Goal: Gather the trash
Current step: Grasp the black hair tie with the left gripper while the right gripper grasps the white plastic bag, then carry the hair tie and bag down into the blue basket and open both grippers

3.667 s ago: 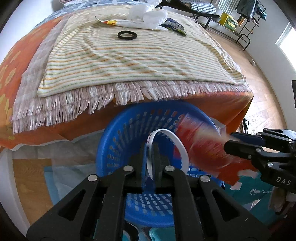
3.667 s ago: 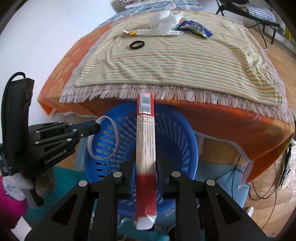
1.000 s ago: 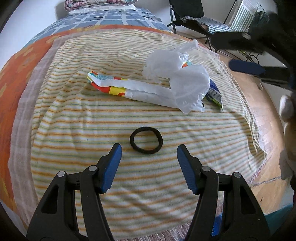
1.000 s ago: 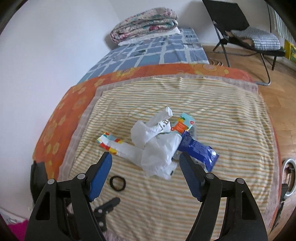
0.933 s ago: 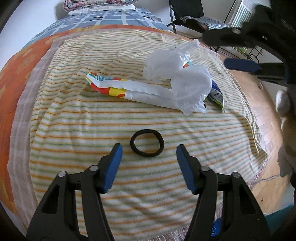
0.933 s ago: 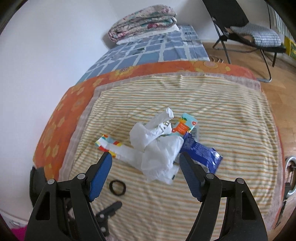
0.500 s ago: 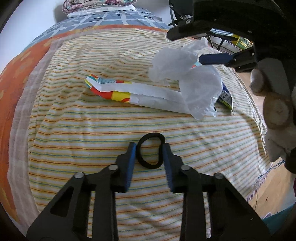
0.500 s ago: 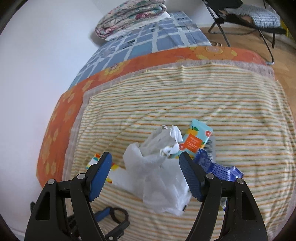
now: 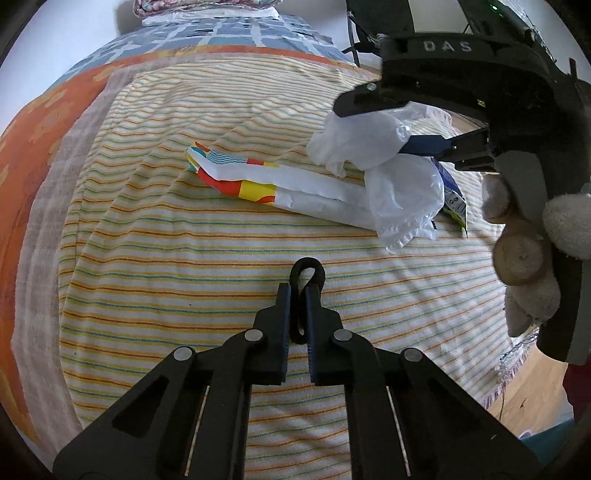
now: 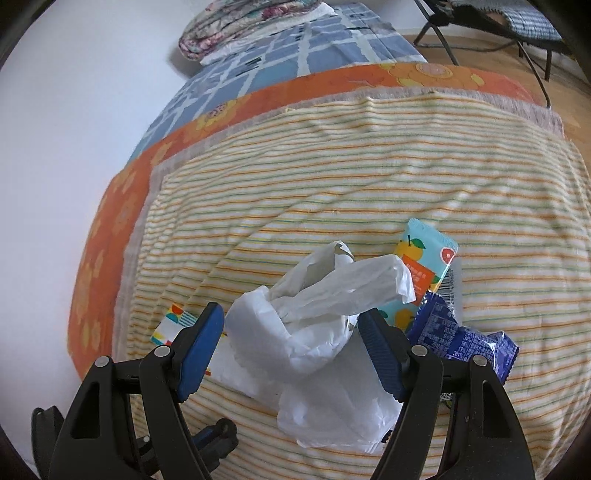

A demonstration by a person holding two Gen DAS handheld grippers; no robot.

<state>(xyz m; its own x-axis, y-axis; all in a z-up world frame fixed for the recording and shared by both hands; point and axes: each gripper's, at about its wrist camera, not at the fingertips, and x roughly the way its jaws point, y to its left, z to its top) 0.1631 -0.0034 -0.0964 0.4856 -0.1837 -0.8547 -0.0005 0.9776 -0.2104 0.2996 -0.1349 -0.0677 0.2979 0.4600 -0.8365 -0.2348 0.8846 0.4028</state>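
My left gripper [image 9: 298,295] is shut on a black hair tie [image 9: 307,275], squeezed into a narrow loop on the striped blanket [image 9: 184,236]. My right gripper [image 10: 291,325] is open, its blue-padded fingers on either side of a crumpled white plastic bag [image 10: 314,317]; it also shows in the left wrist view [image 9: 373,147]. A long white wrapper with coloured ends [image 9: 280,186] lies under the bag. An orange-and-teal juice carton [image 10: 421,273] and a blue snack wrapper [image 10: 458,339] lie to the right of the bag.
The blanket lies over an orange flowered sheet [image 10: 110,206] on a bed against a white wall. Folded quilts [image 10: 251,18] sit at the bed's far end. A folding chair [image 10: 498,22] stands on the wooden floor to the right.
My left gripper has closed on the hair tie, pinching it flat. My right gripper has come down and forward so its open fingers now straddle the white bag.
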